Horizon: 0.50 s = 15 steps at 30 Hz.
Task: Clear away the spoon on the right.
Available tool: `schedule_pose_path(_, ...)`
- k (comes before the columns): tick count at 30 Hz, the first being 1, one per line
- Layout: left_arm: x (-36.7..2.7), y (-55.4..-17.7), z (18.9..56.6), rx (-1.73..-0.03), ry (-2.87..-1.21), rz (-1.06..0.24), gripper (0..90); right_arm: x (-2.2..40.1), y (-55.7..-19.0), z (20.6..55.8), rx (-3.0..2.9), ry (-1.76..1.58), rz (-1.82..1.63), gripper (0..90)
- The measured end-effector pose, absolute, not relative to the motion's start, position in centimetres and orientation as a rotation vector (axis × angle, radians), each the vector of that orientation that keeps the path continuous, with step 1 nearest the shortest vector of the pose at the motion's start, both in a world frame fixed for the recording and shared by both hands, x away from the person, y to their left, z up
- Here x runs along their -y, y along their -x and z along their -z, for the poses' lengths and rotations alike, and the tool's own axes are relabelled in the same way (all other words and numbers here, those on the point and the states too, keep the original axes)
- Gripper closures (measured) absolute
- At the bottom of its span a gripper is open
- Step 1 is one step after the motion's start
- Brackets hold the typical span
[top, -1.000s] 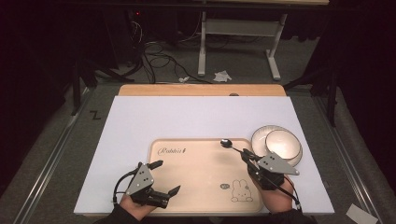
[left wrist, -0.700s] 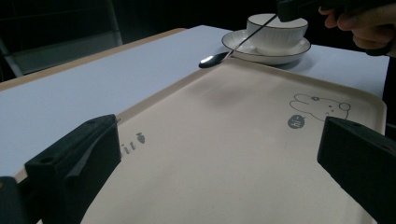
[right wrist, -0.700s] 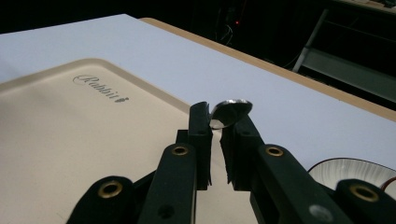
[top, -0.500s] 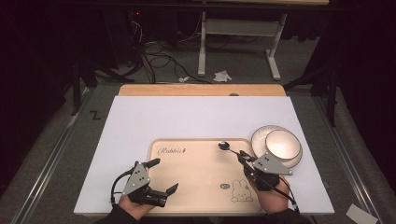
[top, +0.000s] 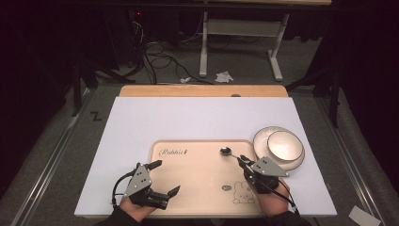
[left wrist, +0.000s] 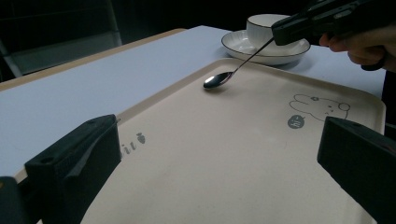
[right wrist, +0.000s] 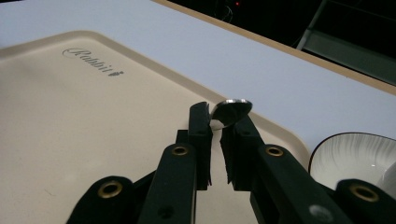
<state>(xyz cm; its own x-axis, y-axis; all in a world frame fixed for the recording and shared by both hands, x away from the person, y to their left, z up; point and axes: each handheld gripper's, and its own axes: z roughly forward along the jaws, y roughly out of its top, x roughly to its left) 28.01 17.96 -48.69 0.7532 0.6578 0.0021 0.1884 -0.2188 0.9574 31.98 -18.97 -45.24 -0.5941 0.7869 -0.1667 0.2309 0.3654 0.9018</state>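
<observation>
Left gripper jaws spread wide, empty, low near the table's front edge; right gripper jaws pinched nearly together on a spoon handle, both hands at front edge.

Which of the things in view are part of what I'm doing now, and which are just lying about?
In the job:
- spoon, clamped in the right hand-held gripper
- tray, under the spoon's bowl
- cup on its saucer, beside the tray

Just lying about:
- left hand-held gripper, open over the tray
- crumpled paper on the floor
- cables on the floor
</observation>
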Motion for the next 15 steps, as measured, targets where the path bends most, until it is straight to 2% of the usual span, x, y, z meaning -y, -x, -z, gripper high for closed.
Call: schedule_pose_path(15,-17.9,-28.1,48.8,-0.659,-1.782,-0.486,0.0,18.8,-32.3,46.9,-2.074,-0.901,-1.15,83.6)
